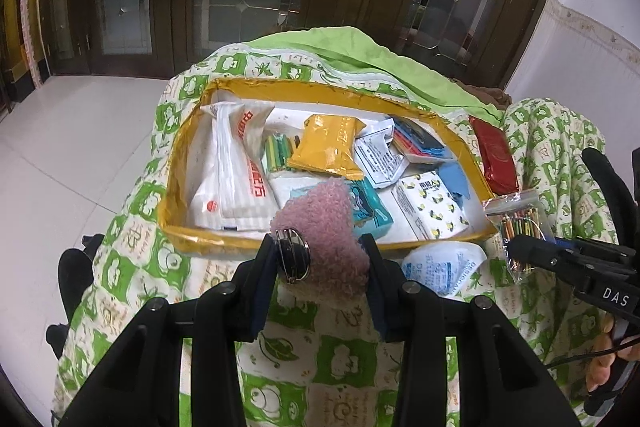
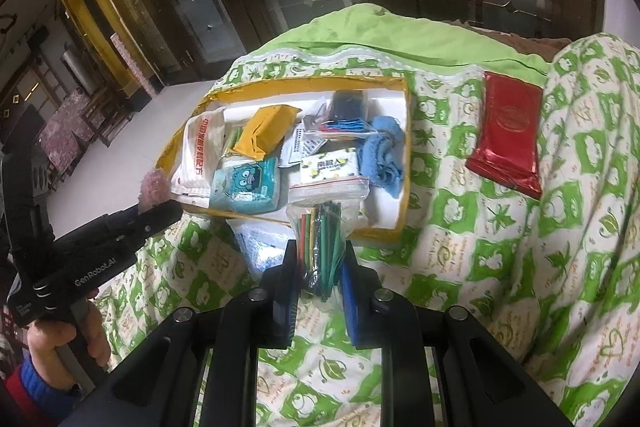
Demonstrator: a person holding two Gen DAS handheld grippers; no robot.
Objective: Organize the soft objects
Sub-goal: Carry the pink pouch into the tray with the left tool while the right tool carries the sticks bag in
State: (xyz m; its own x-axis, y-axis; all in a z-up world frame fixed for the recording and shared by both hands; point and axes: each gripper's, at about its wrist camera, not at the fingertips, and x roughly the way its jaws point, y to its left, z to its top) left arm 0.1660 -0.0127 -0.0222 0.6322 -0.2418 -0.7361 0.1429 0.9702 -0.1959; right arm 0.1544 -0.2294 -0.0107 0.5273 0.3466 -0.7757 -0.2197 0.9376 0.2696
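Left wrist view shows your left gripper [image 1: 320, 259] clamped on a pink fuzzy pouch [image 1: 324, 227] with a metal clasp, above the near rim of the yellow-edged box [image 1: 280, 85]. Only the right wrist view shows your right gripper [image 2: 320, 267] closed on a clear bag of coloured sticks [image 2: 324, 223] and the whole red packet [image 2: 508, 131] on the quilt [image 2: 520, 247]. The pouch's lower end is cut off behind the fingers.
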